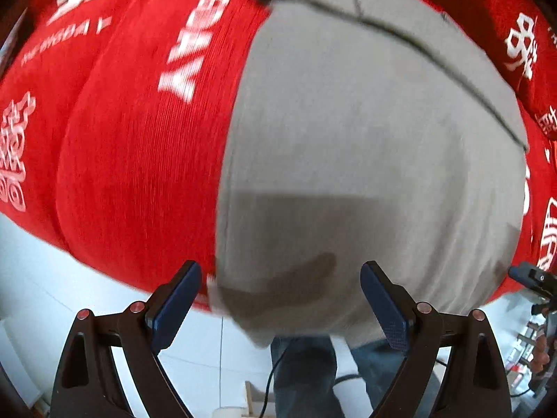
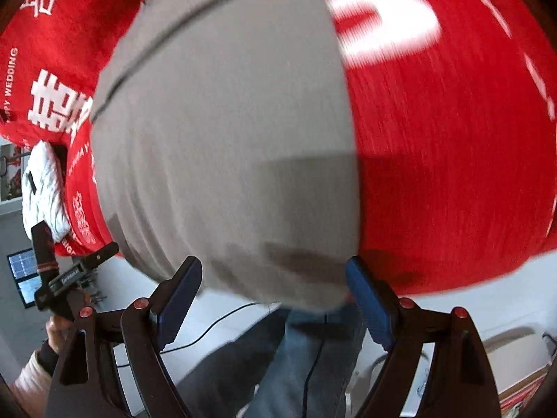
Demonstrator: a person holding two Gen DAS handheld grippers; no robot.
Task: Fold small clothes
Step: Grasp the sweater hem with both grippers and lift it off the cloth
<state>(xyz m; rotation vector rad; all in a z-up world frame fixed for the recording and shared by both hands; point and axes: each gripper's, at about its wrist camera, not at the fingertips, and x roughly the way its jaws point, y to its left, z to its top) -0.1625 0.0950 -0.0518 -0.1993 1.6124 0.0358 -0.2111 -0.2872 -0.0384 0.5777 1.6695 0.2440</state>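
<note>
On the red cloth (image 1: pixel 132 160): grey garment (image 1: pixel 348 139) lies flat, reaching the near edge.
Left tongs (image 1: pixel 280 299): released, empty.
Right tongs (image 2: pixel 273 296): released, empty.

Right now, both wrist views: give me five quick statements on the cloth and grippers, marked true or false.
1. The grey garment lies on a red cover. True.
2. The left gripper is clamped on the garment. False: its jaws are open, nothing between the pads.
3. The right gripper is open. True.
4. The cover is plain. False: it has white print.
5. The garment is blue. False: it is grey.
</note>
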